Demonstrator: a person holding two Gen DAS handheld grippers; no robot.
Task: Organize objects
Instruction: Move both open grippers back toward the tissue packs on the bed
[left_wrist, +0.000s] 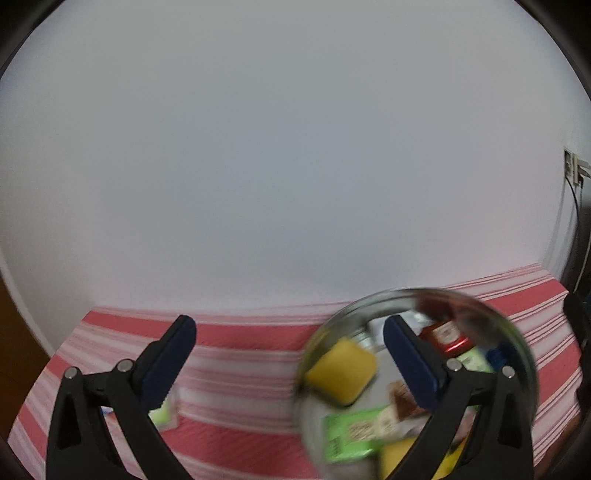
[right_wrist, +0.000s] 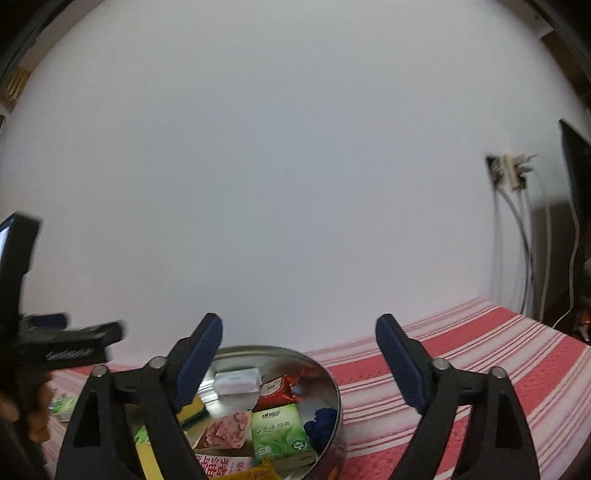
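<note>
Striped red-and-white cloth covers your counter (left_wrist: 240, 336). Both your left gripper (left_wrist: 290, 354) and right gripper (right_wrist: 299, 354) stand wide open, holding nothing. One green packet (left_wrist: 162, 415) lies outside the metal bowl (right_wrist: 332, 384), nearest your left gripper, low left.

Chinese print on green packet (right_wrist: 279, 430), red characters on white packet (right_wrist: 221, 466)
</note>
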